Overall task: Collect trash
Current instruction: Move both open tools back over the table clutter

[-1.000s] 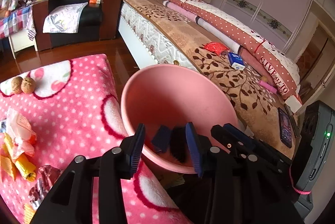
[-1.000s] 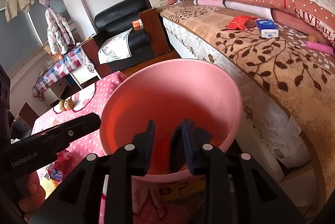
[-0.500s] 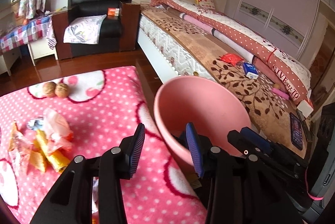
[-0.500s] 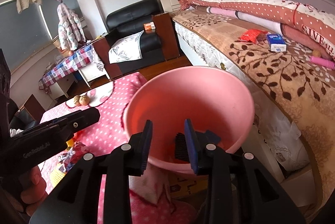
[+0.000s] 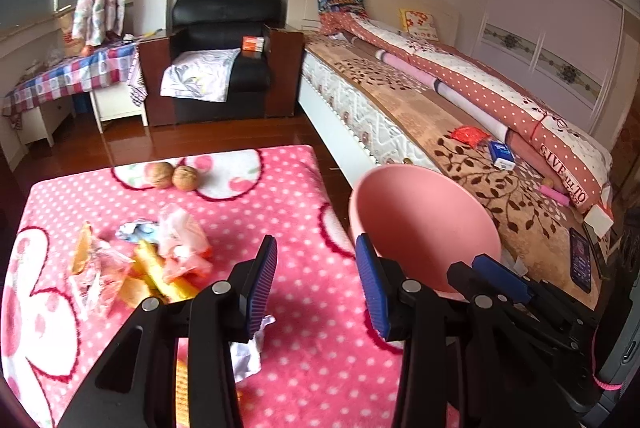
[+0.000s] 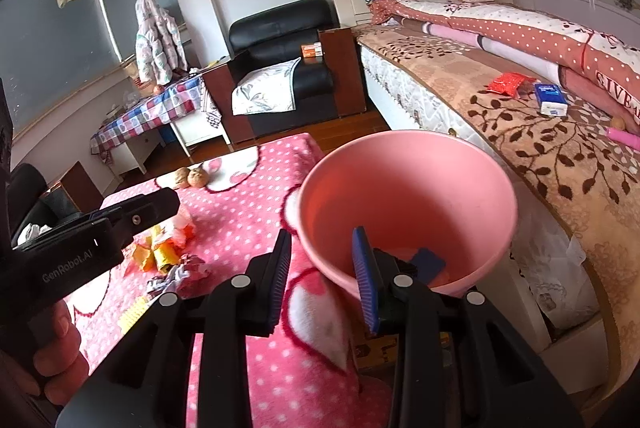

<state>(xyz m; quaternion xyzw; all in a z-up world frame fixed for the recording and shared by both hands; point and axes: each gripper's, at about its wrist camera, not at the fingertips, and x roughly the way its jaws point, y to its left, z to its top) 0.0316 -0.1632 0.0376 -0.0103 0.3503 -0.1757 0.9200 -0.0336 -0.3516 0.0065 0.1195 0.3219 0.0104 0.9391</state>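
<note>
A pink basin [image 5: 424, 228] hangs just off the right edge of a table with a pink polka-dot cloth [image 5: 280, 211]. My right gripper [image 6: 322, 276] is shut on the basin's [image 6: 404, 203] near rim, one finger inside and one outside. My left gripper [image 5: 316, 284] is open and empty above the cloth, left of the basin. Crumpled wrappers [image 5: 160, 264] lie on the cloth to the left, also in the right wrist view [image 6: 168, 248]. A white paper scrap [image 5: 248, 352] lies under my left gripper.
Two walnuts [image 5: 174, 176] sit at the table's far side. A bed [image 5: 460, 131] with a red packet, a blue box and a phone runs along the right. A black armchair [image 5: 224, 55] and a small checked table [image 5: 68, 75] stand at the back.
My left gripper has swung left from over the basin to above the cloth, bringing the wrappers into view. The basin, held by my right gripper, has moved away from the lens.
</note>
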